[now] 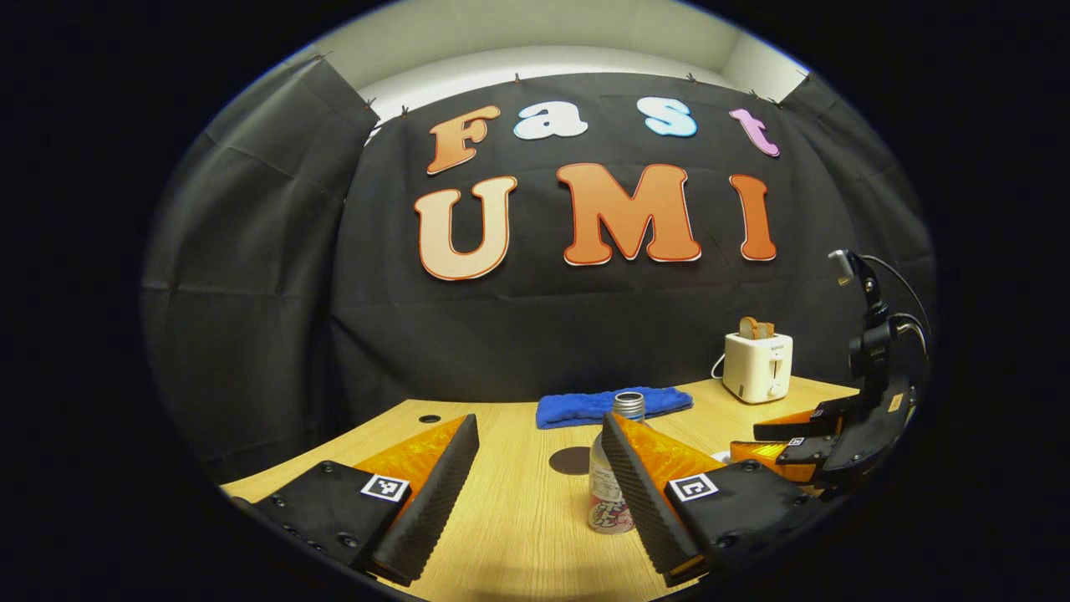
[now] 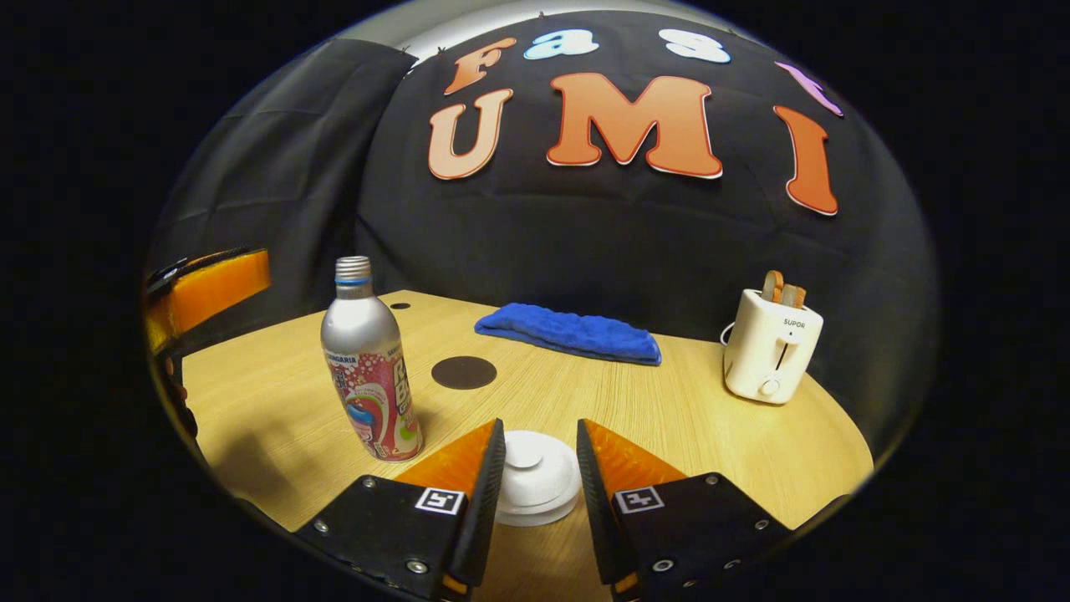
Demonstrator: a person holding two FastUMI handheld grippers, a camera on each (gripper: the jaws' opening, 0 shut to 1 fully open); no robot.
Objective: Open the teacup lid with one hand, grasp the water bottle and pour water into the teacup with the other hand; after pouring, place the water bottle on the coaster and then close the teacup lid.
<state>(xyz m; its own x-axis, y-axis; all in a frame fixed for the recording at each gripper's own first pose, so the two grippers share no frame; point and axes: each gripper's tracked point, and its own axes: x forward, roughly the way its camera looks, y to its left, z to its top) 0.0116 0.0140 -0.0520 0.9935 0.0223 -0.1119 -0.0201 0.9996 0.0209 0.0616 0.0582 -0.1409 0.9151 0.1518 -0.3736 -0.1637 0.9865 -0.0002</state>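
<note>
A silver water bottle (image 2: 368, 368) with a red label stands upright on the wooden table (image 2: 685, 418). In the left gripper view the bottle (image 1: 603, 493) is just beyond my right-hand finger, which hides part of it. My left gripper (image 1: 539, 418) is open wide with nothing between its fingers. A white teacup lid (image 2: 535, 477) with a round knob lies below my right gripper (image 2: 541, 426). That gripper is open, its fingers flank the lid and stand clear of the knob. The cup beneath is hidden. A dark round coaster (image 2: 464, 372) lies behind the bottle.
A folded blue towel (image 2: 568, 333) lies near the back of the table. At the back right stands a white toaster (image 2: 769, 347) with toast in it. My left gripper (image 2: 209, 284) shows at the far left. My right gripper (image 1: 765, 441) shows at the right.
</note>
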